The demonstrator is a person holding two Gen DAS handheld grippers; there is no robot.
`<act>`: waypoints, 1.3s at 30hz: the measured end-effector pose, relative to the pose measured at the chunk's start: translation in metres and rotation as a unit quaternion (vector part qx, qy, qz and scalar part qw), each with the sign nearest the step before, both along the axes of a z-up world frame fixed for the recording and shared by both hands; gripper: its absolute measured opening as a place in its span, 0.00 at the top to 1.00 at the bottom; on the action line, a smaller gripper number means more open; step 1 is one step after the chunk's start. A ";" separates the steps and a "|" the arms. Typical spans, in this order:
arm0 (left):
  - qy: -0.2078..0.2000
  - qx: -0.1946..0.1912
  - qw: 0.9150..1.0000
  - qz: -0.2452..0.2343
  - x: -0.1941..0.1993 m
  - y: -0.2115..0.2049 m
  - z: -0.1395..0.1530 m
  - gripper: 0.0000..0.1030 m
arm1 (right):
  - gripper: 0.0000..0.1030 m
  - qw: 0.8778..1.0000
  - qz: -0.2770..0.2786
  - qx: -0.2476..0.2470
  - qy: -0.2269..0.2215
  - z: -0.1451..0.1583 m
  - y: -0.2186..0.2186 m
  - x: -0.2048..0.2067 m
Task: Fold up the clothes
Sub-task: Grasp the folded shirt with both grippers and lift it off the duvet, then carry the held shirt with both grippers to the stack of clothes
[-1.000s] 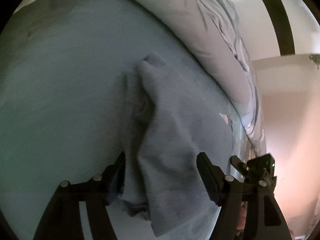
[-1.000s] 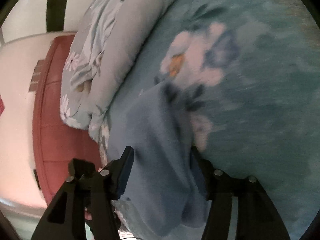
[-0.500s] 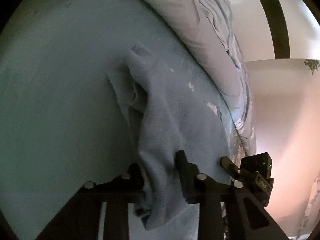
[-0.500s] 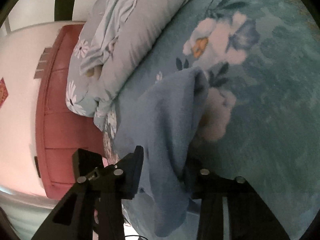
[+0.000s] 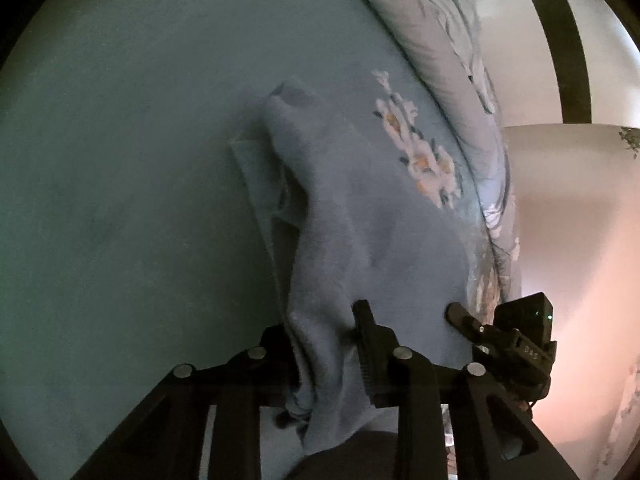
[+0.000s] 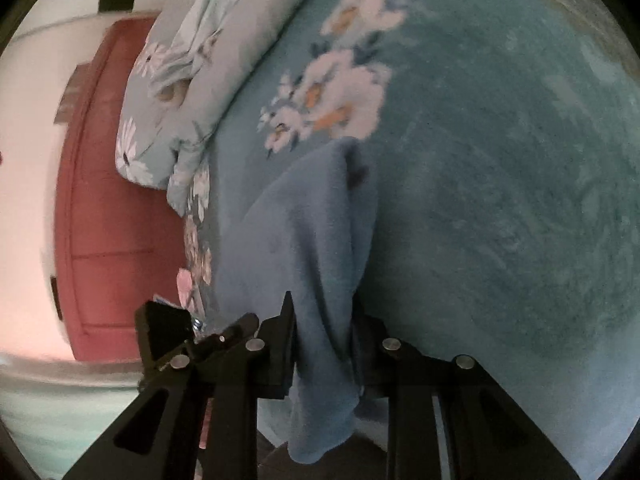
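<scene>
Both black tongs pinch the same soft, fleecy blue garment, bunched into folds between flat pads. On the left gripper the jaws are opening, cloth pressed between them; on the right gripper they are closing on a gathered edge. From each grip the cloth trails away across the teal, plush bedspread with pale flower prints. A rumpled floral quilt lies at the far side, beside a red padded headboard.
</scene>
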State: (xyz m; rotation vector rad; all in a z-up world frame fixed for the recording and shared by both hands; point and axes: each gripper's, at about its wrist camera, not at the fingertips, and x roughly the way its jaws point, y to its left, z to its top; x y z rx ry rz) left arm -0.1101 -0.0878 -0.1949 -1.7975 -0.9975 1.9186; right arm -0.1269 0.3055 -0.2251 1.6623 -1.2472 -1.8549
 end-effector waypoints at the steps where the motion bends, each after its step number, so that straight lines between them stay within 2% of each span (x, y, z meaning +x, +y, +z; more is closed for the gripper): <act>1: -0.002 -0.007 1.000 -0.001 -0.001 -0.001 -0.001 0.53 | 0.75 1.000 -0.004 0.003 -0.002 -0.002 0.001 0.000; 2: -0.003 -0.015 1.000 -0.005 -0.002 0.000 0.000 0.50 | 0.75 1.000 -0.008 0.007 -0.004 -0.003 0.001 0.000; 4: -0.004 -0.021 1.000 -0.012 -0.004 0.002 -0.001 0.46 | 0.67 1.000 -0.012 0.016 -0.011 -0.008 0.001 -0.001; 7: -0.007 -0.019 1.000 -0.014 -0.008 0.007 -0.003 0.43 | 0.65 0.999 -0.024 0.010 -0.020 -0.016 0.000 -0.001; 11: -0.004 -0.023 1.000 -0.007 -0.009 0.010 -0.001 0.46 | 0.62 0.999 -0.044 -0.008 -0.023 -0.015 -0.003 0.002; 13: 0.000 -0.023 1.000 0.001 -0.007 0.012 0.002 0.68 | 0.68 0.999 -0.046 -0.013 -0.021 -0.012 -0.007 0.003; 15: 0.006 -0.032 0.999 0.009 -0.004 0.014 0.008 0.76 | 0.78 0.998 -0.048 -0.018 -0.019 -0.008 -0.011 0.004; 17: 0.014 -0.046 0.999 0.012 0.001 0.017 0.018 0.80 | 0.81 0.999 -0.044 -0.008 -0.009 0.004 -0.014 0.004; 20: 0.030 -0.042 0.999 0.015 0.009 0.017 0.037 0.81 | 0.82 0.999 -0.035 0.004 0.007 0.023 -0.017 0.003; 24: 0.062 -0.029 0.997 0.019 0.027 0.012 0.070 0.81 | 0.82 0.999 -0.029 -0.008 0.040 0.053 -0.015 0.015; 34: 0.154 -0.023 0.988 0.009 0.073 0.021 0.154 0.81 | 0.82 0.992 -0.019 -0.003 0.128 0.134 -0.009 0.060; 39: 0.178 -0.016 0.984 -0.003 0.093 0.038 0.177 0.81 | 0.82 0.986 -0.020 0.006 0.165 0.169 0.009 0.090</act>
